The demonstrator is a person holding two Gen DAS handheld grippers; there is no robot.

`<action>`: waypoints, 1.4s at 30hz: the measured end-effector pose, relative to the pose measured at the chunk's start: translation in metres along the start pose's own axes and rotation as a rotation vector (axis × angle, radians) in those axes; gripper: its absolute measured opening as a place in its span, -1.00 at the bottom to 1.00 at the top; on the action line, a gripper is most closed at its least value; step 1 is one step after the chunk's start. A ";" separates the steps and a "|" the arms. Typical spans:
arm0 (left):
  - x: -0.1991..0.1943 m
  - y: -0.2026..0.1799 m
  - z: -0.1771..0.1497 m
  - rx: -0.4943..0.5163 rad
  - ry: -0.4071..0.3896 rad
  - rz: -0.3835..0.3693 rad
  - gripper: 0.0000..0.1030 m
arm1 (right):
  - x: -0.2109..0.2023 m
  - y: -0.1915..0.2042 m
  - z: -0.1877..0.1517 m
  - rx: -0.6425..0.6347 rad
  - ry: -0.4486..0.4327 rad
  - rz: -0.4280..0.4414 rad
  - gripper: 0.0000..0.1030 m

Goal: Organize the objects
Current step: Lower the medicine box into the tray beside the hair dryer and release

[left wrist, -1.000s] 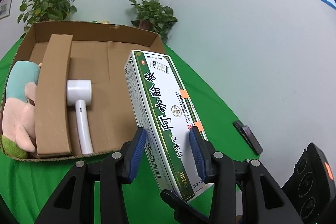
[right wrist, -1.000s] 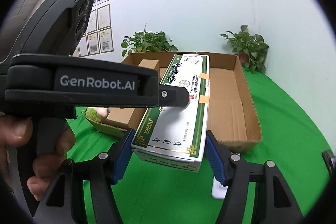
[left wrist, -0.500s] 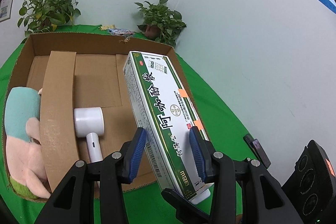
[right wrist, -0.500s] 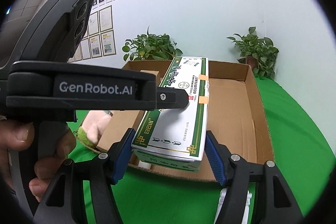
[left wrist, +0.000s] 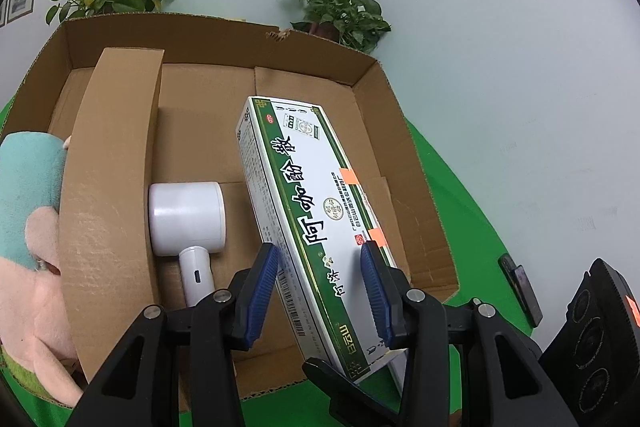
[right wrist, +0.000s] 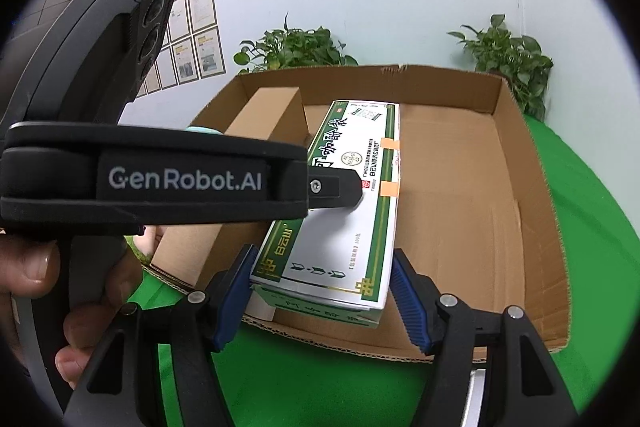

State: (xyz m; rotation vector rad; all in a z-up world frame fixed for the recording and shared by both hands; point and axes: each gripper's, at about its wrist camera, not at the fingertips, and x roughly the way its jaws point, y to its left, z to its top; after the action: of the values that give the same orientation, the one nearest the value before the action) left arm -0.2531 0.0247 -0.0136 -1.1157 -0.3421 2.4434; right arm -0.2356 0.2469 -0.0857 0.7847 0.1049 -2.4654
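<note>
A long white and green medicine box (left wrist: pixel 316 219) is held tilted over the open cardboard box (left wrist: pixel 376 75). My left gripper (left wrist: pixel 320 291) is shut on its long sides near the near end. My right gripper (right wrist: pixel 320 295) is shut on the same medicine box (right wrist: pixel 340 211) at its near end, and the left gripper's finger crosses the box top in that view. Inside the cardboard box lie a white hair dryer (left wrist: pixel 186 223), a brown cardboard divider (left wrist: pixel 116 187) and a pink and teal plush toy (left wrist: pixel 28 227).
The cardboard box (right wrist: pixel 520 211) stands on a green cloth (right wrist: pixel 592 187). Two potted plants (left wrist: pixel 340 11) stand behind it by the wall. A dark phone (left wrist: pixel 520 283) lies on the cloth at the right. A person's hand (right wrist: pixel 36 267) holds the left gripper.
Both grippers have carried the medicine box forward, from in front of the cardboard box to over its right half. The grip on it is unchanged.
</note>
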 end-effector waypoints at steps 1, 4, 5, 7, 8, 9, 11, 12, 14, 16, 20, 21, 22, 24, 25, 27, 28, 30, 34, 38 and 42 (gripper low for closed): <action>0.003 0.002 0.000 -0.002 0.004 0.003 -0.22 | 0.002 0.000 -0.001 0.000 0.004 0.001 0.26; 0.010 0.004 0.000 -0.002 0.017 0.016 -0.22 | 0.006 0.001 -0.004 0.008 0.017 0.008 0.26; 0.012 0.005 0.000 -0.002 0.021 0.021 -0.22 | 0.008 0.001 -0.005 0.012 0.023 0.009 0.26; 0.020 0.007 -0.002 -0.007 0.034 0.030 -0.22 | 0.009 0.003 -0.010 0.014 0.034 0.008 0.26; 0.023 0.008 -0.003 -0.009 0.040 0.034 -0.22 | 0.011 0.003 -0.011 0.015 0.041 0.007 0.26; 0.026 0.009 -0.004 -0.011 0.046 0.036 -0.22 | 0.013 0.003 -0.013 0.017 0.047 0.008 0.26; 0.033 0.011 -0.006 -0.015 0.060 0.042 -0.22 | 0.016 0.001 -0.015 0.022 0.061 0.011 0.26; 0.035 0.013 -0.006 -0.018 0.066 0.042 -0.22 | 0.018 0.000 -0.016 0.027 0.069 0.013 0.26; 0.043 0.015 -0.007 -0.029 0.083 0.047 -0.22 | 0.021 0.000 -0.019 0.033 0.085 0.015 0.26; 0.049 0.018 -0.009 -0.036 0.095 0.053 -0.22 | 0.023 0.000 -0.021 0.037 0.097 0.018 0.26; 0.058 0.019 -0.011 -0.027 0.116 0.080 -0.22 | 0.031 0.000 -0.026 0.047 0.133 0.024 0.26; 0.060 0.018 -0.012 -0.020 0.120 0.090 -0.22 | 0.033 0.000 -0.027 0.050 0.143 0.024 0.26; 0.063 0.017 -0.013 -0.015 0.125 0.100 -0.22 | 0.035 -0.001 -0.029 0.054 0.154 0.022 0.26; 0.065 0.016 -0.015 -0.017 0.127 0.108 -0.22 | 0.035 -0.001 -0.031 0.055 0.159 0.019 0.26; 0.066 0.016 -0.016 -0.019 0.126 0.110 -0.22 | 0.035 -0.001 -0.031 0.053 0.163 0.017 0.26; 0.066 0.015 -0.017 -0.023 0.127 0.113 -0.22 | 0.035 -0.001 -0.031 0.052 0.169 0.017 0.26; 0.066 0.015 -0.017 -0.026 0.128 0.113 -0.21 | 0.035 -0.001 -0.031 0.052 0.171 0.015 0.26; 0.064 0.015 -0.020 -0.031 0.133 0.116 -0.21 | 0.035 -0.001 -0.032 0.052 0.180 0.011 0.26; 0.063 0.014 -0.023 -0.033 0.142 0.111 -0.21 | 0.034 -0.001 -0.034 0.051 0.187 0.009 0.27; 0.052 0.012 -0.030 -0.031 0.128 0.117 -0.20 | 0.031 -0.001 -0.034 0.049 0.189 0.013 0.28; 0.027 -0.006 -0.035 0.054 0.030 0.208 -0.10 | 0.017 0.004 -0.035 0.028 0.159 0.008 0.62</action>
State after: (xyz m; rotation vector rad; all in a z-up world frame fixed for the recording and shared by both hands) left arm -0.2407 0.0442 -0.0512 -1.2175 -0.1557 2.5942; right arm -0.2271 0.2434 -0.1233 0.9905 0.1257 -2.3992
